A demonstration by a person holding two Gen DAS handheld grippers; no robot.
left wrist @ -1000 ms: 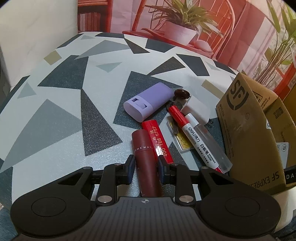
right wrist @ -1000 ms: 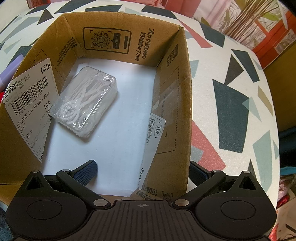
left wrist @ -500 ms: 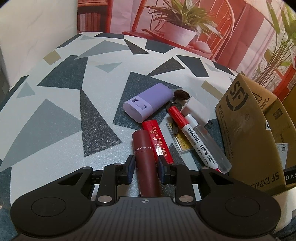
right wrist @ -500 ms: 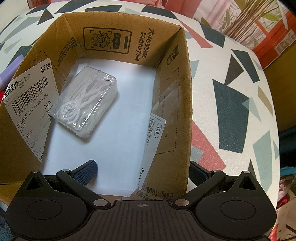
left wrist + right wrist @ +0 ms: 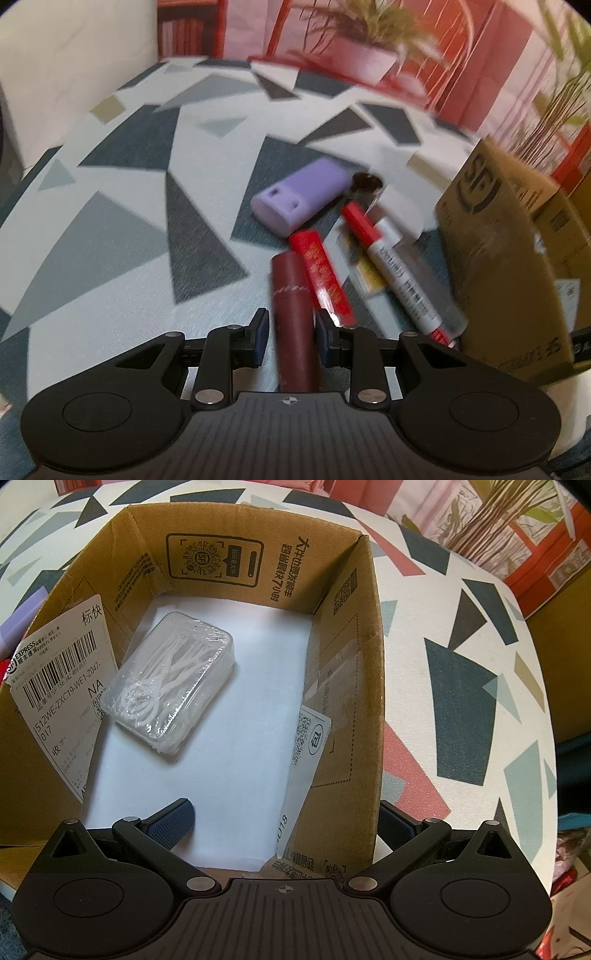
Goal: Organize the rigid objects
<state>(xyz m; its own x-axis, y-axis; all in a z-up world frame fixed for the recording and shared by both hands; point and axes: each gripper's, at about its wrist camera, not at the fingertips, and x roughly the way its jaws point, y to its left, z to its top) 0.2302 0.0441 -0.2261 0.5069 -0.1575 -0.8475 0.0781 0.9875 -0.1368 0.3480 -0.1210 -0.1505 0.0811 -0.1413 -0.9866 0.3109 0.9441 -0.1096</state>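
Observation:
In the left wrist view my left gripper [image 5: 290, 338] is shut on a dark red lipstick tube [image 5: 291, 314] and holds it just above the patterned table. Beyond it lie a red tube [image 5: 321, 273], a red-capped whiteboard marker [image 5: 399, 273], a lilac case [image 5: 301, 195] and a small yellow card [image 5: 365, 275]. The cardboard box [image 5: 506, 258] stands to the right. In the right wrist view my right gripper [image 5: 284, 823] is open and straddles the box's right wall [image 5: 351, 701]. A clear pack of floss picks [image 5: 170, 701] lies inside the box.
A dark round object [image 5: 365, 181] and white paper [image 5: 402, 214] lie behind the marker. A potted plant [image 5: 369, 55] and red chair stand past the table's far edge. The table [image 5: 461, 646] continues to the right of the box.
My left gripper has lifted and shifted with the lipstick tube, so the left view is blurred and the pile has slid slightly. The right gripper has not moved.

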